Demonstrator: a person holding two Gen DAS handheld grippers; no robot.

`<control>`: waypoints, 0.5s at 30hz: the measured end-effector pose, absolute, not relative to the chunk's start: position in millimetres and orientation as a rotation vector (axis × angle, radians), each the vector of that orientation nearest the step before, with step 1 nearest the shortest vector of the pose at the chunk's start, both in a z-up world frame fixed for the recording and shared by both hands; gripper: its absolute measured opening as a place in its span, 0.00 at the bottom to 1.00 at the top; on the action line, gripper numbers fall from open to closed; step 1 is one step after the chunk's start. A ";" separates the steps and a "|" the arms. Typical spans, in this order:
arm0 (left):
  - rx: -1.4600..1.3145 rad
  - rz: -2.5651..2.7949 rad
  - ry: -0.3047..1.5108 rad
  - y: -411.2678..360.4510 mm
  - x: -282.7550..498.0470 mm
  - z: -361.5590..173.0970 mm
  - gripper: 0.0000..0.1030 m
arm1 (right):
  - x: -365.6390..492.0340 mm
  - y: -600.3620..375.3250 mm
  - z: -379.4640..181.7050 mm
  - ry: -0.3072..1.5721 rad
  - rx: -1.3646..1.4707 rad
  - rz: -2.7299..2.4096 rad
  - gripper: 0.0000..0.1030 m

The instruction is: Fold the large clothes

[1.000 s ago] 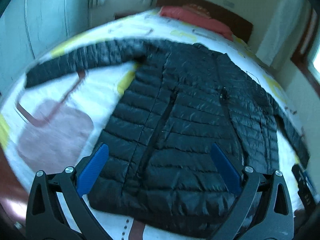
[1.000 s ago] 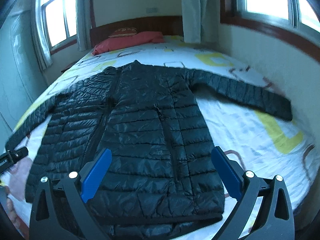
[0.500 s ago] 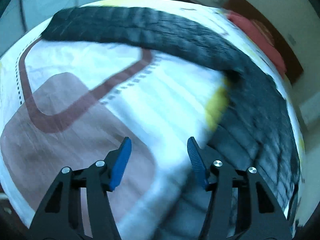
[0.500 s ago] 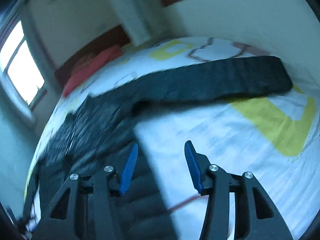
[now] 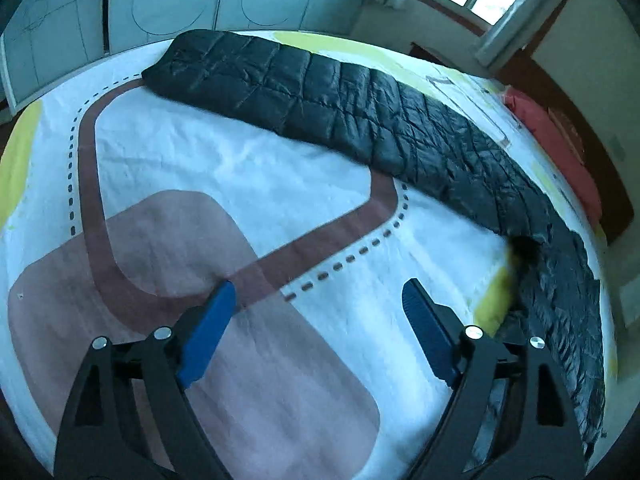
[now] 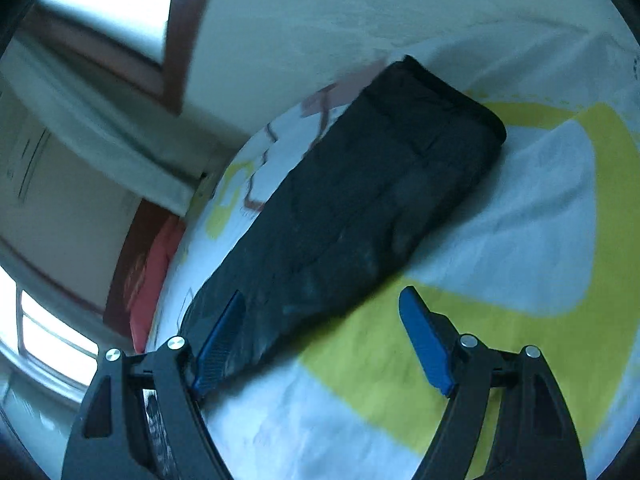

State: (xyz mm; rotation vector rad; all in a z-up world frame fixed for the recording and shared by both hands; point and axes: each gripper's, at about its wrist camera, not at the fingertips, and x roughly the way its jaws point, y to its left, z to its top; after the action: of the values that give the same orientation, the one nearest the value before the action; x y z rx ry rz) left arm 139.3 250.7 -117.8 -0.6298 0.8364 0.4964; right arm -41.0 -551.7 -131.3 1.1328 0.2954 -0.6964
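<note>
A black quilted puffer jacket lies spread flat on a bed. In the left wrist view its left sleeve (image 5: 320, 100) stretches across the patterned sheet, cuff at the far left, body at the right edge. My left gripper (image 5: 318, 312) is open and empty, low over the sheet, short of the sleeve. In the right wrist view the right sleeve (image 6: 360, 208) lies diagonally, cuff at the upper right. My right gripper (image 6: 320, 320) is open and empty, its left finger (image 6: 218, 344) over the sleeve's lower part.
The bed sheet (image 5: 240, 184) is white with brown, pink and yellow shapes. A red pillow (image 5: 560, 152) lies at the headboard. Wardrobe doors (image 5: 180, 4) stand past the bed's left side. A wall (image 6: 360, 20) and window frame run close along the right side.
Both grippers swung outward from the jacket's hem, the left toward the left sleeve, the right toward the right sleeve. The jaws narrowed midway and now stand wider. The jacket has not moved.
</note>
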 end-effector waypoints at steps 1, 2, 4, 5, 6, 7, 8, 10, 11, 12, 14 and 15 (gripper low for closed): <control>-0.617 0.507 0.832 249.8 138.6 -116.9 0.83 | -39.6 -555.2 -130.9 0.265 1.128 -0.709 0.76; -0.606 0.521 0.836 250.1 140.4 -115.8 0.83 | -38.3 -557.7 -130.8 0.258 1.127 -0.716 0.76; -0.598 0.541 0.838 248.7 141.9 -114.3 0.83 | -36.2 -564.7 -131.8 0.220 1.147 -0.730 0.76; -0.592 0.559 0.832 248.3 141.4 -114.8 0.83 | -37.9 -568.7 -132.8 0.194 1.157 -0.733 0.77; -0.586 0.571 0.827 248.4 139.1 -116.2 0.83 | -36.0 -572.9 -134.2 0.159 1.165 -0.738 0.78; -0.580 0.586 0.824 249.0 138.7 -116.6 0.83 | -34.8 -574.4 -133.5 0.139 1.162 -0.748 0.78; -0.574 0.596 0.826 249.8 138.5 -117.6 0.83 | -31.1 -578.1 -133.5 0.130 1.159 -0.754 0.78; -0.559 0.613 0.825 250.6 136.2 -118.1 0.83 | -34.3 -587.3 -133.3 0.101 1.157 -0.769 0.78; -0.548 0.625 0.823 251.7 136.7 -118.5 0.83 | -34.6 -590.8 -133.4 0.090 1.156 -0.790 0.78; -0.538 0.635 0.825 252.5 138.0 -119.5 0.83 | -33.7 -592.9 -133.0 0.094 1.150 -0.805 0.76; -0.512 0.660 0.837 254.7 139.4 -120.2 0.83 | -31.9 -597.4 -131.9 0.136 1.121 -0.869 0.55; -0.498 0.670 0.841 255.9 140.4 -120.6 0.83 | -27.4 -600.9 -132.1 0.180 1.105 -0.896 0.31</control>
State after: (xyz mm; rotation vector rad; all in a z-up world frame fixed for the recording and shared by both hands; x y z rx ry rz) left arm 140.4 255.9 -120.6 -0.4978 0.8410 0.6704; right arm -27.4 -600.9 -132.1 1.1051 0.1799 -0.8960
